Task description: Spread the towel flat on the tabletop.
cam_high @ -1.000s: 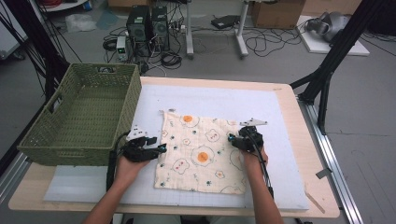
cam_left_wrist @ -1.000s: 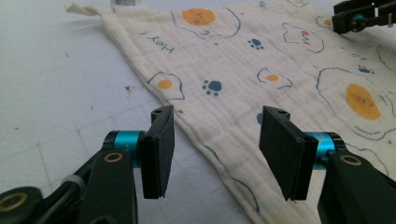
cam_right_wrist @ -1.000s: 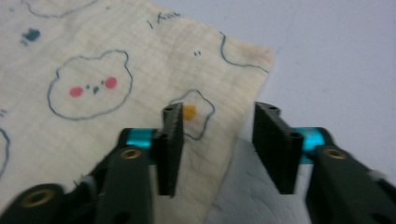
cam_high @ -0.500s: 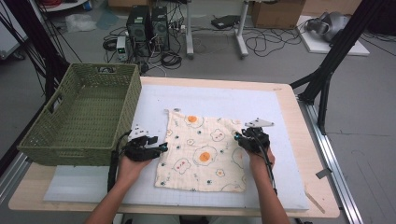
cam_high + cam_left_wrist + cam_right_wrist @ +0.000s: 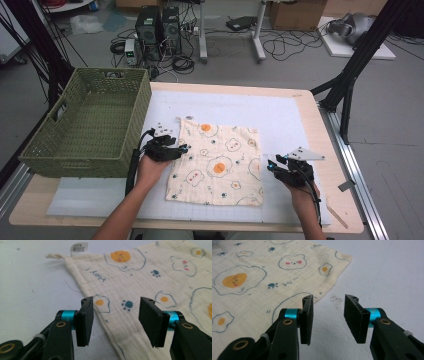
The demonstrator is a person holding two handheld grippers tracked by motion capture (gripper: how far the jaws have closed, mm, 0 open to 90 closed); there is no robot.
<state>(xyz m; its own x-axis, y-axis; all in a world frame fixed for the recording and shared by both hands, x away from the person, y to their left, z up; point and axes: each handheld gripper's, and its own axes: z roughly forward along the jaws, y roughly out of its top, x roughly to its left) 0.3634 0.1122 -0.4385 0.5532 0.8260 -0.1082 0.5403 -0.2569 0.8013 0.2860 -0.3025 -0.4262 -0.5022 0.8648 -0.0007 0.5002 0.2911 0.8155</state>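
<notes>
Right tool has been pulled off the cloth with jaws just widened and empty, left tool held wide over the edge, so regrasping seems next.

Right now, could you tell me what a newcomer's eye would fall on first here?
Probably the cream cloth printed with fried eggs, spread flat mid-table on the white mat. Next, the open left gripper at its left edge and the open right gripper beside its right edge. A green wicker basket sits far left.
</notes>
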